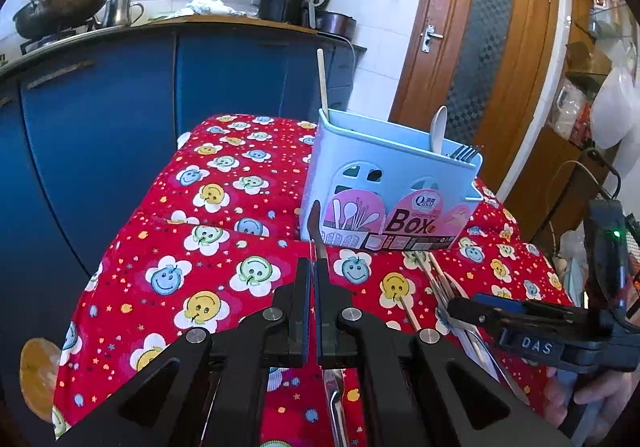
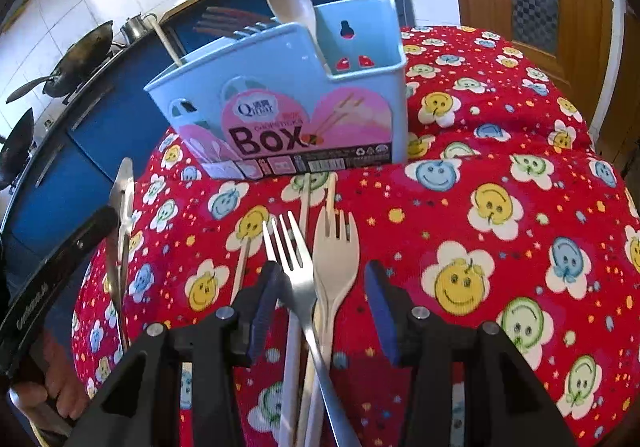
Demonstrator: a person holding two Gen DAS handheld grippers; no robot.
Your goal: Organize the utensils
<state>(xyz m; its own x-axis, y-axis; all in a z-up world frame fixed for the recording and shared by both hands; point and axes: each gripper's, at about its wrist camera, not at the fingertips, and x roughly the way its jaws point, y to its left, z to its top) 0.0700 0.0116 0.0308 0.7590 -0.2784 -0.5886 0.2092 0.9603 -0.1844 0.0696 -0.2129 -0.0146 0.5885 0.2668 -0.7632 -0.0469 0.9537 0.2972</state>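
A light blue utensil box (image 1: 384, 183) stands on the red smiley tablecloth (image 1: 192, 215). It holds a white spoon (image 1: 438, 129), a fork and a chopstick (image 1: 322, 83). My left gripper (image 1: 314, 279) is shut on a metal utensil (image 1: 316, 231) whose tip points at the box. My right gripper (image 2: 320, 287) is open over a metal fork (image 2: 296, 267), a beige plastic fork (image 2: 334, 251) and chopsticks lying in front of the box (image 2: 280, 99). The left gripper's metal utensil also shows in the right wrist view (image 2: 122, 215).
Blue kitchen cabinets (image 1: 120, 99) with a wok (image 1: 64, 7) and pots stand behind the table. A wooden door (image 1: 480, 47) is at the right. The tablecloth drops off at the left edge.
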